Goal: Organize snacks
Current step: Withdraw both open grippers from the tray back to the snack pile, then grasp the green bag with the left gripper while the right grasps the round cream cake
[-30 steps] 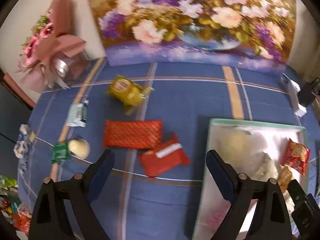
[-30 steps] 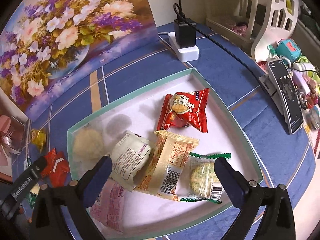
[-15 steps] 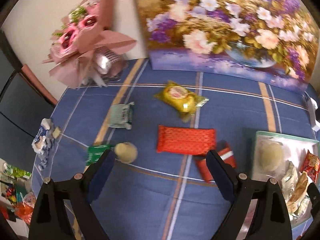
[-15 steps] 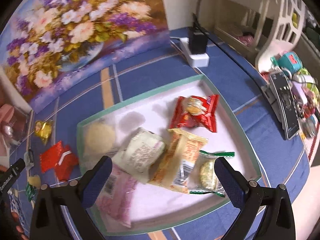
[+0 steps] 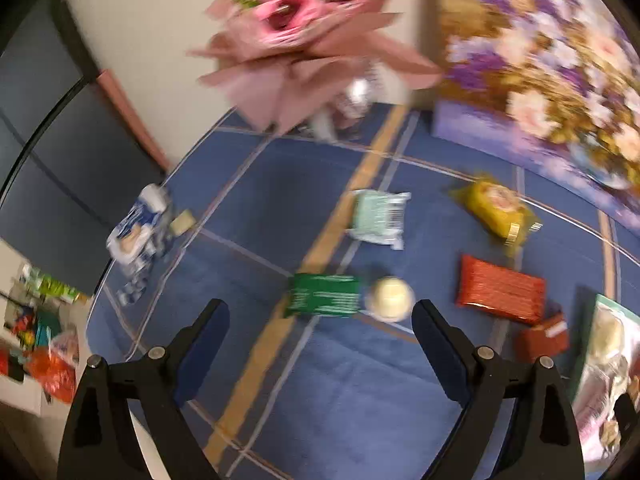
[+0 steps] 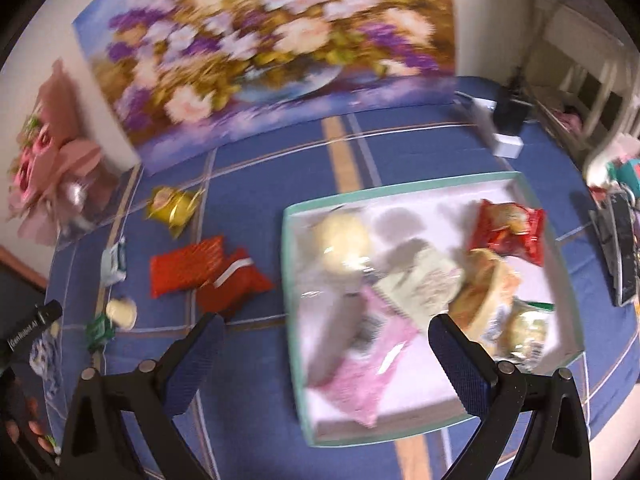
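White lettering reading "GenRobot.AI" runs along a black bar-shaped device [image 6: 34, 325] at the left edge of the right wrist view, the only text that can be read. A barcode shows on the pale mint-green snack packet [image 5: 379, 219] lying on the blue plaid tablecloth [image 5: 360, 392], but its digits are blurred. Printing on the dark green foil packet [image 5: 325, 295] and the yellow snack wrapper [image 5: 494, 208] is too smeared to make out.
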Demonstrator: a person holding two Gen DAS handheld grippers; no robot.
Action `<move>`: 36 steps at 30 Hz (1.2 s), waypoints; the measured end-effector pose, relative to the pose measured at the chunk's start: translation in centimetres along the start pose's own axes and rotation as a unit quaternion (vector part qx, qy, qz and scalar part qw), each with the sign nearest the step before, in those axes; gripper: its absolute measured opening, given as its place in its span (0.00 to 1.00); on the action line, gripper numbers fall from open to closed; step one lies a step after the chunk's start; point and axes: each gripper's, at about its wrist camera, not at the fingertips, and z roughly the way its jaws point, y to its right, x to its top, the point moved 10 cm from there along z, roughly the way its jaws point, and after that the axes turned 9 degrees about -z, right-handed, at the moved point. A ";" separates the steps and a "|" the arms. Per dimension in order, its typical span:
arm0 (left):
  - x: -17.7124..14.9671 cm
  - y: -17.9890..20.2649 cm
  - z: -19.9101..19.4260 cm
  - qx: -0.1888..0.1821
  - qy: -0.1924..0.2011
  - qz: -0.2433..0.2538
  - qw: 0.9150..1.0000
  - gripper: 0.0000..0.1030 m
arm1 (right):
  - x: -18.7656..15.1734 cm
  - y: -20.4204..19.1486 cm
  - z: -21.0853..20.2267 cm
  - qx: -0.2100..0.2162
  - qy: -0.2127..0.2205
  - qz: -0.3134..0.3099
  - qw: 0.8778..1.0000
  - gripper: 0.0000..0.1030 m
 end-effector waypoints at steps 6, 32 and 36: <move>0.3 -3.8 1.2 0.012 -0.012 -0.033 0.999 0.90 | -0.8 -5.3 1.2 0.027 -0.013 -0.036 0.999 1.00; 0.1 -3.4 10.1 -0.089 -0.108 -0.086 0.986 0.90 | -1.3 -12.9 7.4 0.071 -0.042 -0.076 0.994 1.00; -0.3 -2.6 11.3 -0.099 -0.119 -0.085 0.984 0.90 | -1.0 -14.6 8.0 0.079 -0.042 -0.090 0.992 1.00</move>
